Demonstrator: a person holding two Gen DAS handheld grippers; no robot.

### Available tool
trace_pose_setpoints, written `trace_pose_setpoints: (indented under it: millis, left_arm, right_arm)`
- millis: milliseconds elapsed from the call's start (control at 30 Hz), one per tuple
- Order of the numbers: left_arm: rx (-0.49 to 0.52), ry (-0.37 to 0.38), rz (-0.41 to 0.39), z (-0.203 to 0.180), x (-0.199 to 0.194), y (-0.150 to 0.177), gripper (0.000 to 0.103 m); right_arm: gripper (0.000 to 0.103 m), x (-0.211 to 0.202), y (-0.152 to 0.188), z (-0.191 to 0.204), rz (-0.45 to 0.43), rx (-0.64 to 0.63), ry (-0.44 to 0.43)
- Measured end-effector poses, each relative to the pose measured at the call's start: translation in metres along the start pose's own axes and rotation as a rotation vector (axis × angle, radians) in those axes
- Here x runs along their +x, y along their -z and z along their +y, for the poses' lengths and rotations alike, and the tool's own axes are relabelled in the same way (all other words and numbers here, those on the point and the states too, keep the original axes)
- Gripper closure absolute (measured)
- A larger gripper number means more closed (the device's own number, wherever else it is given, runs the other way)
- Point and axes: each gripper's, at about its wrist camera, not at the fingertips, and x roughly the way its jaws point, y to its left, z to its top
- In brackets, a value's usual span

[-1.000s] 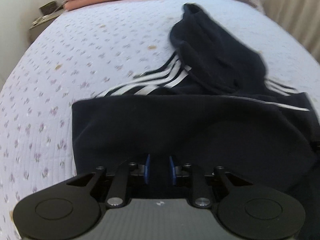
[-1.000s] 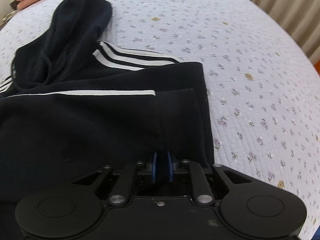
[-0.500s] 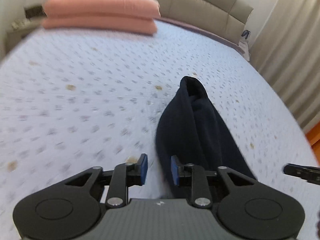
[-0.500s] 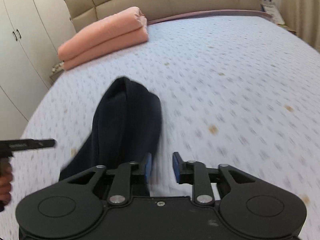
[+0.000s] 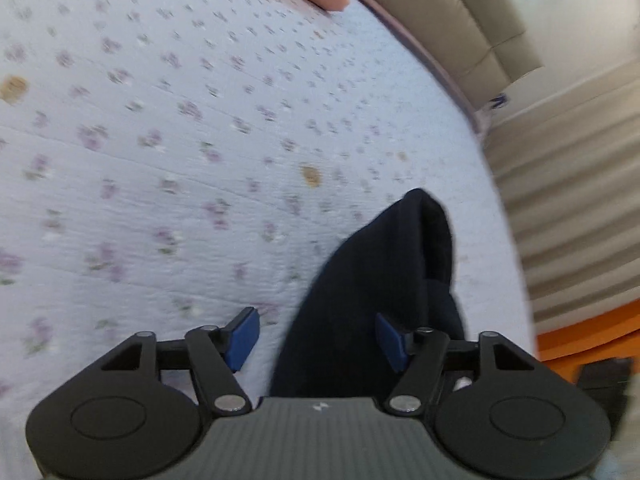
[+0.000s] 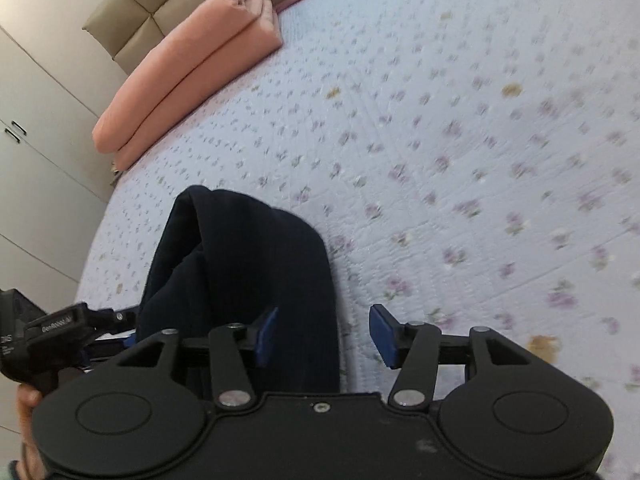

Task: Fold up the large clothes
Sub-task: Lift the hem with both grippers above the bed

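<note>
both claws stand with their blue pads spread apart and gripping nothing: the left gripper [image 5: 316, 338] has the dark garment [image 5: 384, 280] running away from it, set toward its right pad, while the right gripper [image 6: 323, 334] has the same garment [image 6: 240, 264] toward its left pad. so it lies between the two on the floral bedspread [image 5: 160, 140], long axis pointing up the bed, neither plainly nearer. its near end is cut off behind both gripper bodies, and motion blur hides the folds.

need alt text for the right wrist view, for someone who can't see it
The right gripper, jaws open, hovers over a dark navy garment on a floral bedspread. A folded pink blanket lies near the headboard, and the left gripper shows at the left edge.
</note>
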Motion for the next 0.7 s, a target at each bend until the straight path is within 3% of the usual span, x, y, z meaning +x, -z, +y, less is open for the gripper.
trace_pose_setpoints:
  millis: [100, 133, 167, 200, 233, 300, 400, 500, 600, 700]
  left_arm:
    - [-0.047, 0.081, 0.035, 0.005, 0.01, -0.001, 0.037]
    - [-0.051, 0.1, 0.039, 0.005, 0.014, -0.001, 0.039]
    - [-0.06, 0.108, 0.043, 0.003, 0.017, 0.0, 0.054]
    - [-0.066, 0.104, 0.046, 0.001, 0.019, 0.001, 0.093]
    - [-0.057, 0.085, 0.046, -0.004, 0.02, 0.002, 0.097]
    - [0.019, 0.017, -0.021, -0.021, 0.008, 0.007, 0.098]
    - [0.147, -0.036, -0.179, -0.054, -0.044, 0.011, 0.098]
    - [0.319, -0.138, -0.336, -0.091, -0.109, 0.024, 0.098]
    - [0.404, -0.227, -0.38, -0.108, -0.133, 0.044, 0.098]
    - [0.467, -0.377, -0.338, -0.102, -0.105, 0.054, 0.098]
  right_arm:
    - [0.041, 0.013, 0.004, 0.001, 0.032, 0.024, -0.044]
    - [0.06, 0.014, 0.005, 0.006, 0.027, 0.001, -0.048]
    - [0.092, 0.013, 0.007, 0.015, 0.025, -0.037, -0.019]
    - [0.094, 0.011, 0.008, 0.024, 0.005, -0.076, 0.005]
    - [0.094, 0.001, 0.011, 0.034, -0.032, -0.12, 0.024]
    - [0.095, -0.027, 0.015, 0.055, -0.109, -0.216, 0.061]
    - [0.096, -0.09, 0.032, 0.086, -0.26, -0.384, 0.128]
    - [0.097, -0.137, 0.052, 0.096, -0.362, -0.418, 0.144]
    - [0.097, -0.133, 0.062, 0.086, -0.361, -0.37, 0.172]
    - [0.097, -0.085, 0.061, 0.067, -0.27, -0.307, 0.216]
